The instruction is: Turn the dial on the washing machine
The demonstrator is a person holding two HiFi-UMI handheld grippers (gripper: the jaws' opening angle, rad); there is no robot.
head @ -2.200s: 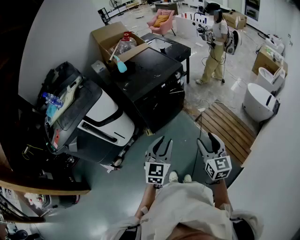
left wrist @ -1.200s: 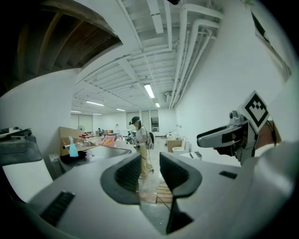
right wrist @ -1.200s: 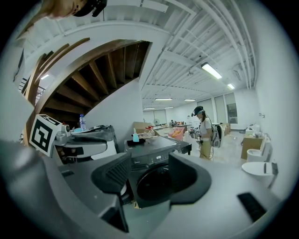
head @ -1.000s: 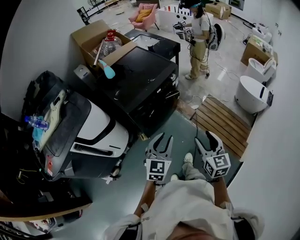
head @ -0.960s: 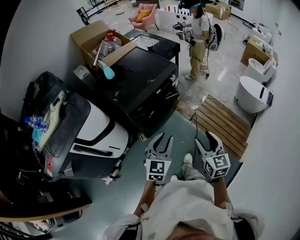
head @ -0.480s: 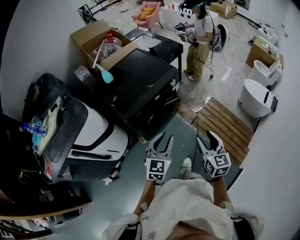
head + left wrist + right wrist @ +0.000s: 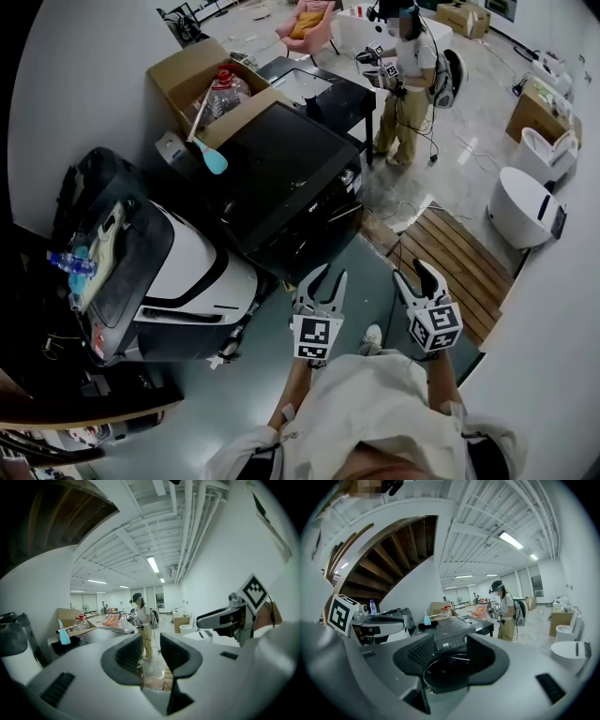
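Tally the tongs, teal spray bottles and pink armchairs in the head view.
Tongs: 2, left tongs and right tongs
Teal spray bottle: 1
Pink armchair: 1
Total: 4

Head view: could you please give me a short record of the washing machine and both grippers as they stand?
washing machine: black, front-loading, ahead of both grippers, untouched
left gripper: jaws apart, empty, in the air
right gripper: jaws apart, empty, aimed at the machine's door
machine top: teal bottle
background: another person standing
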